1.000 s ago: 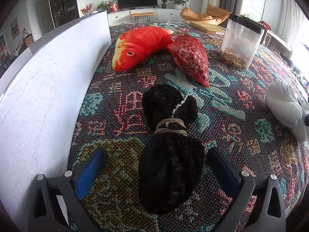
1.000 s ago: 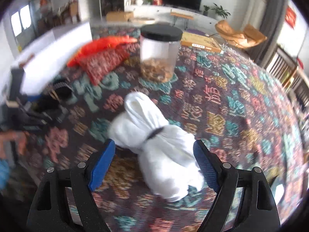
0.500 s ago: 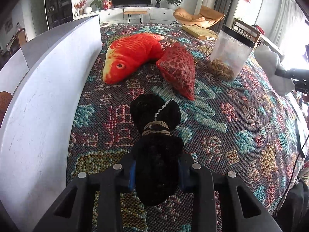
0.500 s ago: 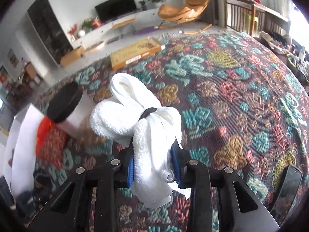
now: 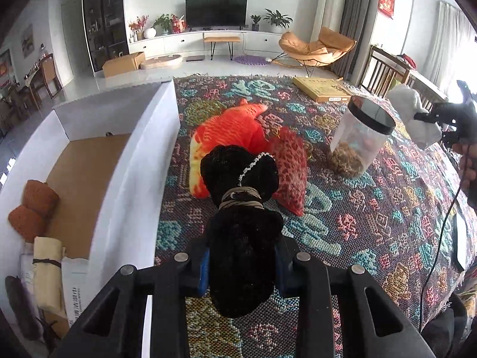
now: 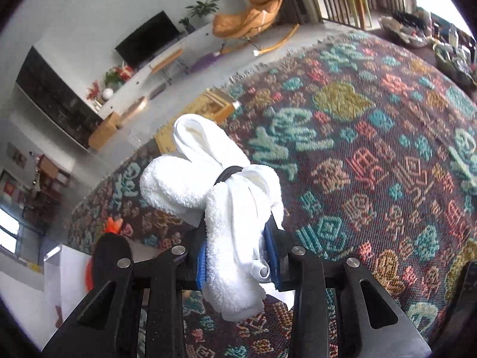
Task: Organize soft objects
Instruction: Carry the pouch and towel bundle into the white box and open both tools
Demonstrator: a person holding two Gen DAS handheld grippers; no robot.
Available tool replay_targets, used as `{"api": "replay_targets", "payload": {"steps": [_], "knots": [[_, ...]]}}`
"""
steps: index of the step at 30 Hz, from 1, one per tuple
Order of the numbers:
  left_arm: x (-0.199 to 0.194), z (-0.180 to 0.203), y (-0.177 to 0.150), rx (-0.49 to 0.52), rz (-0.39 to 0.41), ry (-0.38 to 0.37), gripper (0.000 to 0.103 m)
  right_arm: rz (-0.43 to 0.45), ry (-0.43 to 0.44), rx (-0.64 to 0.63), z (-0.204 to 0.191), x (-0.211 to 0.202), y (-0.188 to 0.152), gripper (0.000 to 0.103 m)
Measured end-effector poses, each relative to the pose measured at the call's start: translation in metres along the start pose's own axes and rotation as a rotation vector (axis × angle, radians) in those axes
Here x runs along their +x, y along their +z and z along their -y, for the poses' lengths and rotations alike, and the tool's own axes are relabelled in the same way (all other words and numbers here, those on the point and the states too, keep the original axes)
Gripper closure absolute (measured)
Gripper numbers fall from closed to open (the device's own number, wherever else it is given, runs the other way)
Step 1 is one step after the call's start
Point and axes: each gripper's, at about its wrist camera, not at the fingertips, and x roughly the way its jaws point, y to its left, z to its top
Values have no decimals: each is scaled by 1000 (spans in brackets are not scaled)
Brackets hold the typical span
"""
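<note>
The left gripper (image 5: 242,264) has its jaws pressed in against the lower half of a black cloth bundle (image 5: 243,232), which is tied round its middle with a tan band. The bundle is lifted clear of the patterned rug (image 5: 372,223) and juts forward between the blue pads (image 5: 203,271). Beyond it on the rug lie an orange plush fish (image 5: 229,137) and, touching the fish on its right, a red mesh pouch (image 5: 290,170). Farther right stands a clear jar (image 5: 359,140) with a black lid, with brownish matter in its base. To the left sits a white open box (image 5: 143,161); in its near left corner are two rust-coloured rolls (image 5: 32,208) and a cream roll (image 5: 47,271) bound with a dark band.

The right gripper (image 6: 238,264) is clamped on a white towel bundle (image 6: 229,203), cinched with a black band, and holds it raised above the rug. In the left wrist view this gripper and its white load show at the far right, in the air well above the rug, beyond the jar.
</note>
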Motion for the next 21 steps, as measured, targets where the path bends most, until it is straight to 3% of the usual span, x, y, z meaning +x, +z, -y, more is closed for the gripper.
{"api": "replay_targets", "payload": {"steps": [4,7,14,16,17,18,19,21], "knots": [[-23,-12,12,8,55,41,71,32,75,-93,-66,-34,6,70],[-41,-29,15,5,92,73,71,14,162,-178,-130,-49,-13,70],[-72,-107,-6,-64,112,181,71,-168,444,-335,-284,-51,-124,68],[-79,-136,-19,-100,110,246,70,-239,518,-369,-324,-47,-164,64],[-81,-150,-26,-119,105,285,69,-275,550,-380,-341,-43,-184,52],[-83,-163,-33,-137,94,320,61,-312,580,-377,-355,-39,-202,33],[-84,-177,-38,-153,81,351,35,-357,615,-367,-366,-33,-218,25],[-89,-198,-49,-184,90,414,1,-430,664,-374,-382,-24,-241,25]]}}
